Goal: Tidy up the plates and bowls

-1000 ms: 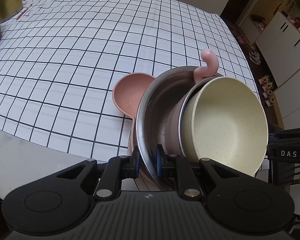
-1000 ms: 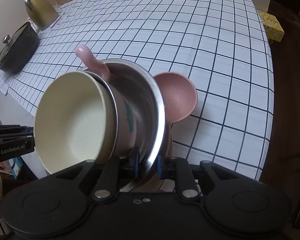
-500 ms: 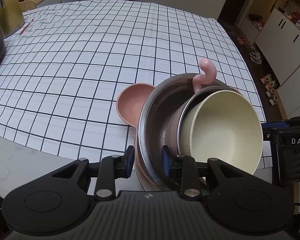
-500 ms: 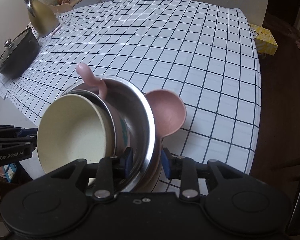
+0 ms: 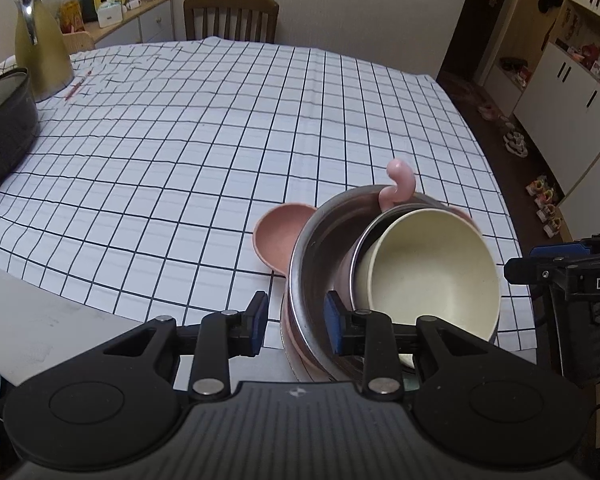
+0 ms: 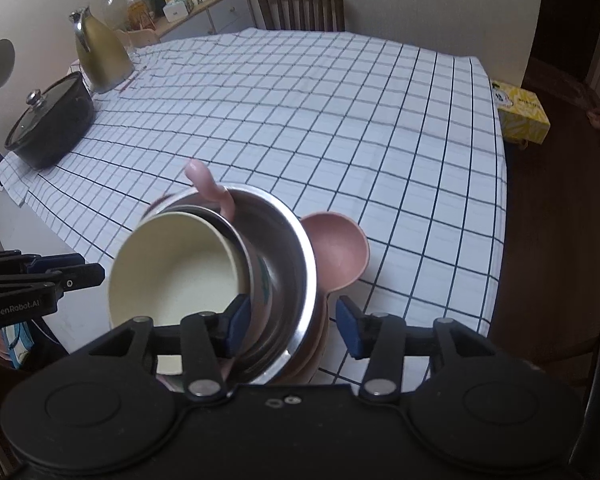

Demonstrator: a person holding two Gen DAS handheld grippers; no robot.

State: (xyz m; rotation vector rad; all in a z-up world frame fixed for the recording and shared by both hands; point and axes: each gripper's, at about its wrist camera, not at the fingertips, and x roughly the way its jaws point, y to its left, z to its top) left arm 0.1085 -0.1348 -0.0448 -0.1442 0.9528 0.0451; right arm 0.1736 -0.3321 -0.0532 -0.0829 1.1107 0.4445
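A stack of dishes sits at the near edge of the checked table: a pink ear-shaped plate (image 5: 278, 236) at the bottom, a steel bowl (image 5: 320, 248) on it, then a pink cup with a curled handle (image 5: 398, 184) and a cream bowl (image 5: 432, 272) innermost. In the right wrist view I see the same plate (image 6: 336, 248), steel bowl (image 6: 296, 248), handle (image 6: 212, 192) and cream bowl (image 6: 172, 272). My left gripper (image 5: 296, 324) is open, its jaws either side of the steel bowl's rim. My right gripper (image 6: 290, 324) is open too, straddling the rim from the opposite side.
A black lidded pot (image 6: 50, 124) and a gold kettle (image 6: 102, 56) stand at the table's far left. A wooden chair (image 5: 230, 18) is behind the table. A yellow box (image 6: 520, 112) lies beyond the right edge. White cabinets (image 5: 572, 84) stand at the right.
Both grippers have opened and let go of the steel bowl's rim. Both have pulled back and up, so more of the table shows. The stack now rests on the table.
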